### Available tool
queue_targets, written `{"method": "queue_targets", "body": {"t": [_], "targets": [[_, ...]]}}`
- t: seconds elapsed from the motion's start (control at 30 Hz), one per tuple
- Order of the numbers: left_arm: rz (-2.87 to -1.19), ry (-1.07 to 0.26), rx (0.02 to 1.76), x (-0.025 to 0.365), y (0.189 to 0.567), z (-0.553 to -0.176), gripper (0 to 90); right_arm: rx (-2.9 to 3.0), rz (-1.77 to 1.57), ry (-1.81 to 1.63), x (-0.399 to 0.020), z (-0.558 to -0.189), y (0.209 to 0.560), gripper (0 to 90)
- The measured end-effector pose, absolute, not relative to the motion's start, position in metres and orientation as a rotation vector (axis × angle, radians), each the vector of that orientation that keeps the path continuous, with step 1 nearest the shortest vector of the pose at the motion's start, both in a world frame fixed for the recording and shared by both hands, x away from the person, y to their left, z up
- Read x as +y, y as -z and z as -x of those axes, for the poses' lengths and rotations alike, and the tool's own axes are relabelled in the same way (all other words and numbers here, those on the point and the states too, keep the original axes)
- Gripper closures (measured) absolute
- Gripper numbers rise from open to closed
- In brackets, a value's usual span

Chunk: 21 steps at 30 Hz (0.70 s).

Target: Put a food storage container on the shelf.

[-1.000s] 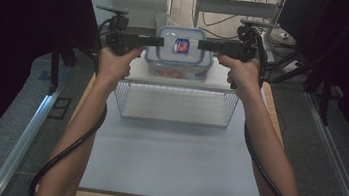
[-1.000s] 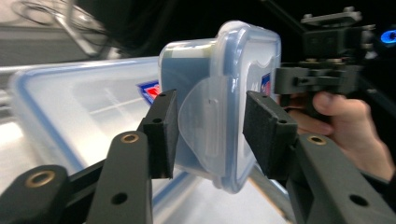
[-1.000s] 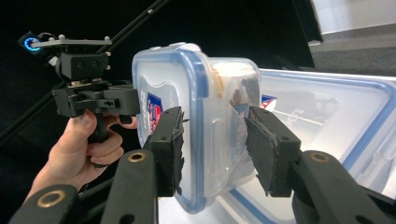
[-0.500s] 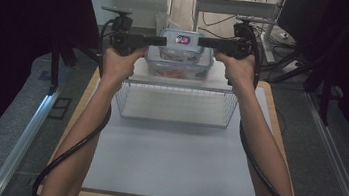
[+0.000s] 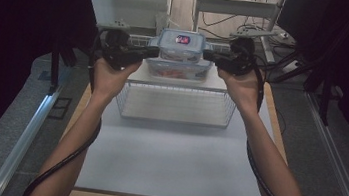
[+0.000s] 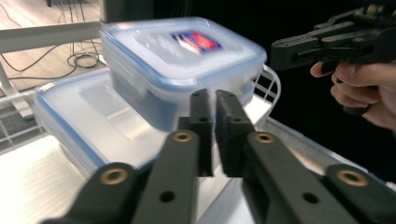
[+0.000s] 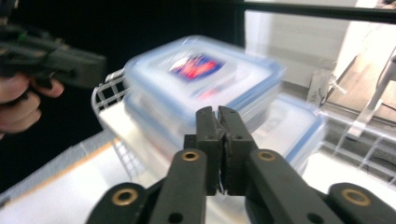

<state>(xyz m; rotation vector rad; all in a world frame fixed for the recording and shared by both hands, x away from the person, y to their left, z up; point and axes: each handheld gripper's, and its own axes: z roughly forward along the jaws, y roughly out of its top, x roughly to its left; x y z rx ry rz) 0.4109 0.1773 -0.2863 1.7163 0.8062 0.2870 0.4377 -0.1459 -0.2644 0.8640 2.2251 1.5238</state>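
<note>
A small clear box with a blue-rimmed lid and a red and blue label (image 5: 182,46) (image 6: 182,51) (image 7: 201,74) is stacked on a wider, flatter lidded box (image 5: 178,70) (image 6: 84,116) (image 7: 299,126). Both rest on top of a white wire rack (image 5: 177,103). My left gripper (image 5: 155,52) (image 6: 215,100) points at the small box's left side, just short of it. My right gripper (image 5: 207,55) (image 7: 218,114) points at its right side, also apart from it. Both have just been closing, and their jaws now meet with nothing between them.
The rack stands at the far end of a white mat (image 5: 169,163) on a wooden table. Dark curtains hang on both sides. Cables and metal shelf legs (image 5: 253,17) lie behind the table. Metal rails run along the floor at left and right.
Both grippers have drawn back a little, outward from the small box's sides, and their jaws have shut. The boxes stay stacked on the rack.
</note>
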Motion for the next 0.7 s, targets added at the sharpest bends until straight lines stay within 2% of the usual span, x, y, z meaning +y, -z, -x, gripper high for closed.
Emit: {"method": "queue_targets", "body": {"t": [0.2,0.7], "targets": [[-1.786,-0.311,0.812,0.160,0.297,-0.417,88.8,2.297,-0.846,-1.477,-0.129,-0.437,0.281,89.6],[-1.752,-0.292,0.840,0.156,0.303,-0.426,85.4,2.271,-0.931,-1.491,-0.133,-0.453,0.293,89.4]]}}
